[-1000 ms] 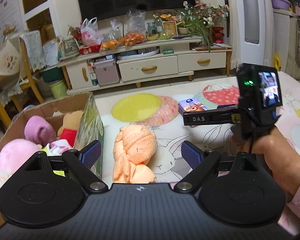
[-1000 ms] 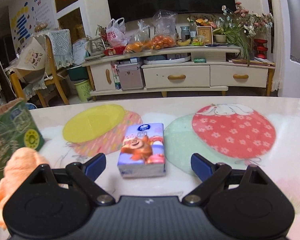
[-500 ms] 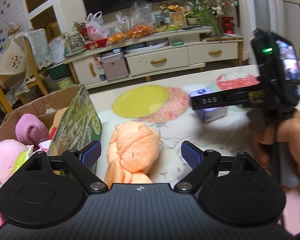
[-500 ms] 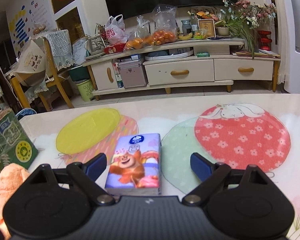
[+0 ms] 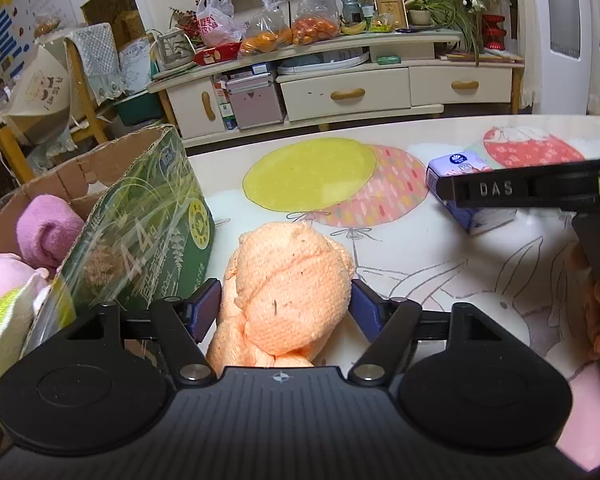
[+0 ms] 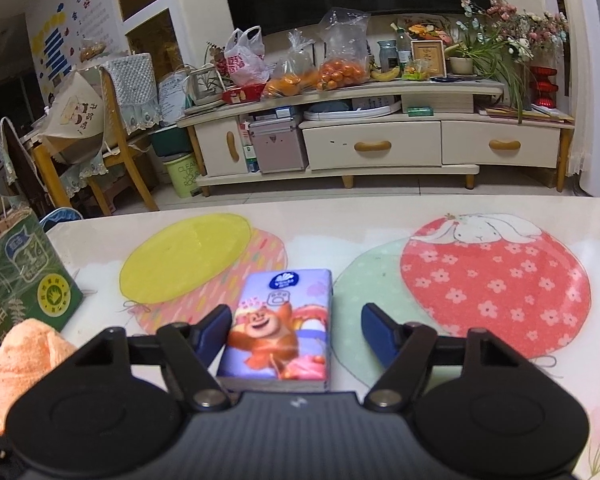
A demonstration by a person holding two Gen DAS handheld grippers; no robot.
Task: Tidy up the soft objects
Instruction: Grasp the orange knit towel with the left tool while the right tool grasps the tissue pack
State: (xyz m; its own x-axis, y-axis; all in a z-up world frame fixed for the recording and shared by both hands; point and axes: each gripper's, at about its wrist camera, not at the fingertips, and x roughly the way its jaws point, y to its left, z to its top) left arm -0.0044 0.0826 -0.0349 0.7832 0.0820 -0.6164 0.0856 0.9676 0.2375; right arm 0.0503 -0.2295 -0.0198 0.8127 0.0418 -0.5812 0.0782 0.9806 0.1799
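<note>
A: Our left tongs have just been closing, and now both blue pads sit against the sides of the orange towel bundle. A second ago they stood wide with the bundle well ahead of them; now it fills the gap.

B: And the bundle lies on the desk, just right of the cardboard box. So we judge the grasp is made, or nearly, and the lift into that box comes next.

A: Our right tongs have narrowed too. The tissue pack is between them, further right of the box than the bundle.

B: The left pad looks to touch the pack's edge; the right pad stands clear, with desk showing in the gap. So we don't hold it yet.

A: The box already carries a pink rolled cloth and other soft things near its left wall.

B: Then two items remain outside it, and we are closing on both at once.
</note>
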